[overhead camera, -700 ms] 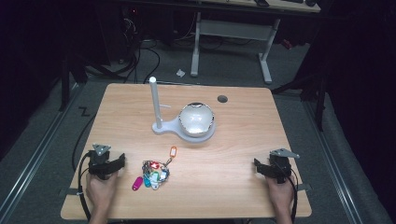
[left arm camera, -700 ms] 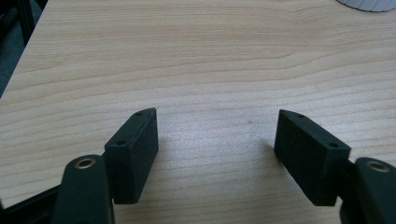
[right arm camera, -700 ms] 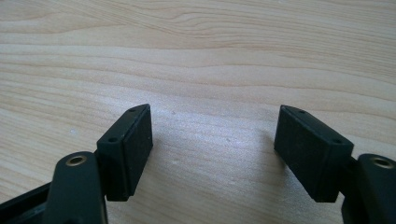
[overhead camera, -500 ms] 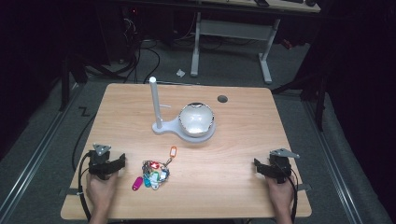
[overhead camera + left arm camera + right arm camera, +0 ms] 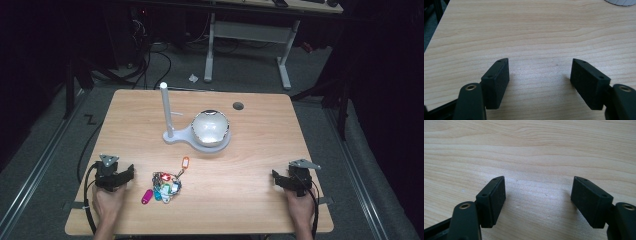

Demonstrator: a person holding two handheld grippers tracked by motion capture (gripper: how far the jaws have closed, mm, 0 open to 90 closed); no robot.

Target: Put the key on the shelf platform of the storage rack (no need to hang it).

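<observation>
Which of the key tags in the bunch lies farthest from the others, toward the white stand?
The orange key tag. It sticks out from the bunch of keys toward the white stand, while the pink tag lies on the near side.

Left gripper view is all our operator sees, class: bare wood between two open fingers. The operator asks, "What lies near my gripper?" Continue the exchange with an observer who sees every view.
Observer: A bunch of keys with coloured tags lies on the table just to the right of your left gripper, untouched.
Operator: Anything farther out?
Observer: A white stand at mid-table, with an upright post and a shiny dome on one base.
Operator: Where is the other gripper?
Observer: The right gripper sits near the table's front right corner, fingers open on bare wood.
</observation>
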